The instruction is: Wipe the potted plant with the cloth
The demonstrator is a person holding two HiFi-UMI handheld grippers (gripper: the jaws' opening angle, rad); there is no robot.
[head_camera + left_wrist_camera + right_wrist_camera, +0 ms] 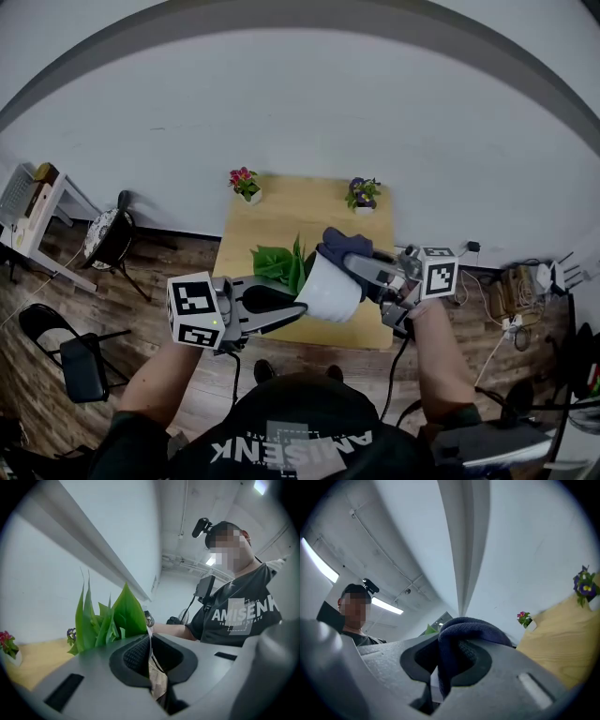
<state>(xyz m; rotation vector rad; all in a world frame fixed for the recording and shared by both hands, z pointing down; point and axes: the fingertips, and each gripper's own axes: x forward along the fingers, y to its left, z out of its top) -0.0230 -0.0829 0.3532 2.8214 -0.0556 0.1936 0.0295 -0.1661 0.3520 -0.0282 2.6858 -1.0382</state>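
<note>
The left gripper (151,667) is clamped tight on the thin rim of the white pot (328,289), and the plant's green leaves (112,620) fan out just past the jaws. The right gripper (445,667) pinches a bunched dark blue cloth (464,634) that lies against the pot's side. The pot hangs tilted above the near edge of the table (281,220). Two small flower pots (246,185) stand at the table's far edge.
</note>
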